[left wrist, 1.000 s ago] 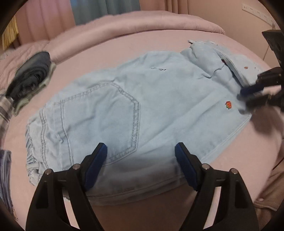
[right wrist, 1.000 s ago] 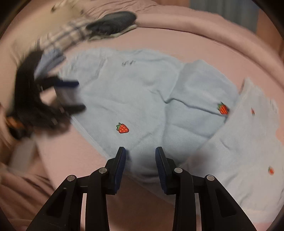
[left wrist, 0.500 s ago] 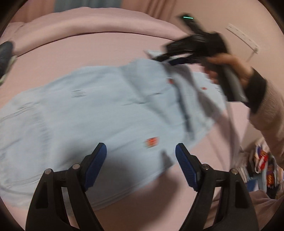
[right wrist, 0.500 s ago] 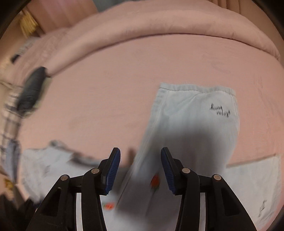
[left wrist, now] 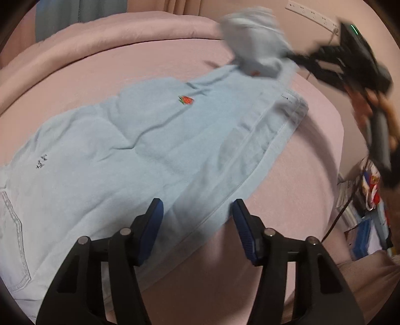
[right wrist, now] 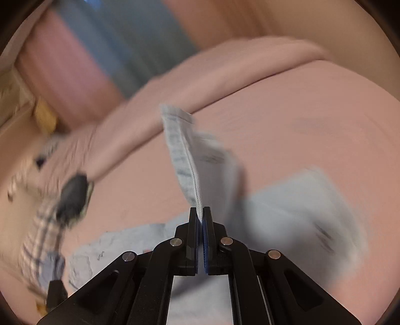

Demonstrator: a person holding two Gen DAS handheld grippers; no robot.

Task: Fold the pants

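Light blue pants (left wrist: 150,150) with a small strawberry patch lie spread on the pink bed (left wrist: 87,65). My left gripper (left wrist: 197,220) is open over the near edge of a pant leg and holds nothing. My right gripper (right wrist: 200,220) is shut on the hem of a pant leg (right wrist: 190,160) and holds it lifted above the bed. In the left wrist view the right gripper (left wrist: 295,57) is at the upper right, with the raised leg end (left wrist: 252,47) bunched in the air. The lower hem (left wrist: 292,107) lies flat.
A dark folded garment (right wrist: 72,197) and plaid cloth (right wrist: 37,240) lie at the far side of the bed. A wall with a power strip (left wrist: 312,15) is behind. Books and clutter (left wrist: 367,212) sit off the bed's right edge.
My right gripper has shut on a pant leg hem and lifted it off the bed. My left gripper has moved along the pants toward the leg ends and narrowed a little.
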